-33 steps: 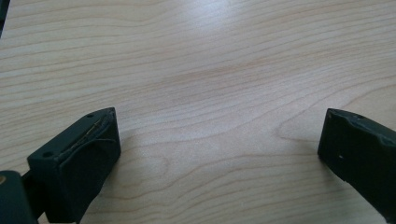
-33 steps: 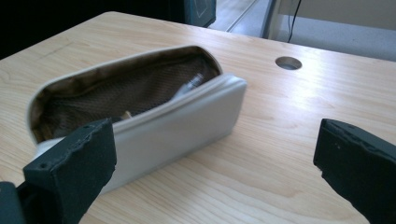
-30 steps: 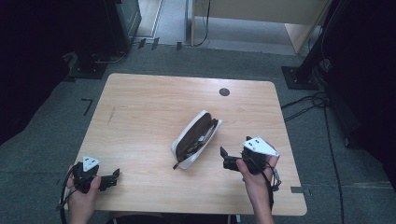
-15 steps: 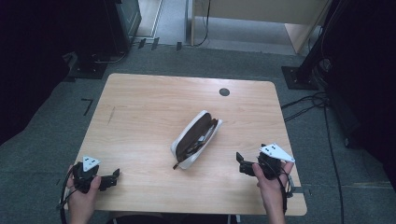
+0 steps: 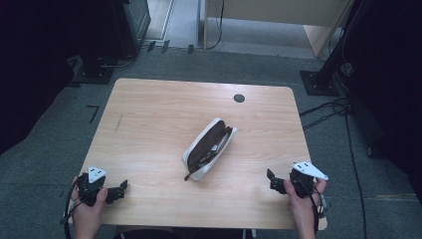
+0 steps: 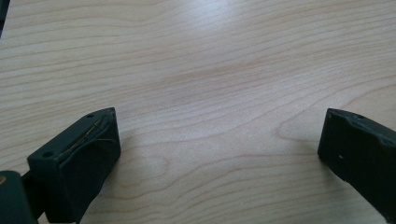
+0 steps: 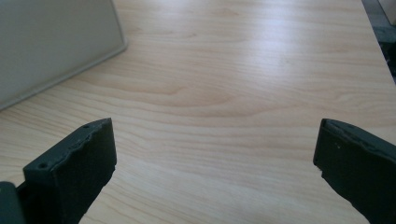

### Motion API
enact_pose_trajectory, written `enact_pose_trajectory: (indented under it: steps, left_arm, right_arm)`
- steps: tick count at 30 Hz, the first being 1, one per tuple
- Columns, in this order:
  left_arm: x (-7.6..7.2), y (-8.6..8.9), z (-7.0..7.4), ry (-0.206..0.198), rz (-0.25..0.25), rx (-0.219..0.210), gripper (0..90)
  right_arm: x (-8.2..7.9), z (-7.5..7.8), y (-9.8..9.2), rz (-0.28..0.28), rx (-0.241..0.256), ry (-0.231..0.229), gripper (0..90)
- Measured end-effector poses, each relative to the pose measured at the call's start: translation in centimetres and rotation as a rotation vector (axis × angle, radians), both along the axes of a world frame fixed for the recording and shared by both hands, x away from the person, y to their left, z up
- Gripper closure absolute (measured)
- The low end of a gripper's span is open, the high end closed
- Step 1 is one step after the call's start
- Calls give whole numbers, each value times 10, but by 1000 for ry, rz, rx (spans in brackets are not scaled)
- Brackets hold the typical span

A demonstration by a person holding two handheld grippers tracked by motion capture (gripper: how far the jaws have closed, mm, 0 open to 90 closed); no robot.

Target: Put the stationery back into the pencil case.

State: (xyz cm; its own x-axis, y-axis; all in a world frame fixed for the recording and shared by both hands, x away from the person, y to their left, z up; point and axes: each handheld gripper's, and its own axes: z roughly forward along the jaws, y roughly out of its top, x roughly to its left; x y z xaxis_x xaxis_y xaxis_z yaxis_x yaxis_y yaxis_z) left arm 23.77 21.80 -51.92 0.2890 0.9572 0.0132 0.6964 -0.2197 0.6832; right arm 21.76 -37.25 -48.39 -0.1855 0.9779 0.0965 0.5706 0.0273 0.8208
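A white zip pouch (image 5: 209,148) lies unzipped in the middle of the wooden table (image 5: 164,109), with a dark lining and small items showing inside. My left gripper (image 5: 121,188) rests at the front left corner, open, over bare wood (image 6: 215,93). At the front right edge my right gripper (image 5: 272,181) is open too, its jaws pointing left towards the pouch and well apart from it. In the right gripper view the pouch's pale side (image 7: 51,42) stands at the upper left, beyond the left jaw. Nothing sits between either pair of jaws.
A small black round grommet (image 5: 239,98) is set in the table near its far edge. Dark equipment stands (image 5: 318,79) and cables (image 5: 328,112) lie on the grey floor around the table. Bare wood surrounds the pouch on all sides.
My right gripper has drawn back from beside the pouch, to the right and toward the table's front edge. The left gripper and the pouch have stayed put.
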Motion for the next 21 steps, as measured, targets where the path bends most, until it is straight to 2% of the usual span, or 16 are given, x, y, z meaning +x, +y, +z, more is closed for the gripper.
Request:
enact_pose_trajectory:
  steps: [10, 17, 21]
  left_arm:
    - [0, 0, 0, 0, -1, 1, 0]
    - [0, 0, 0, -2, -2, -1, 0]
    - [0, 0, 0, 0, -9, 0, 0]
  right_arm:
    - [-7, -20, -29, -57, 0, 48, 0]
    - [-14, -31, -45, -76, -25, 90, 0]
    - [-16, -37, -46, -77, -51, 118, 0]
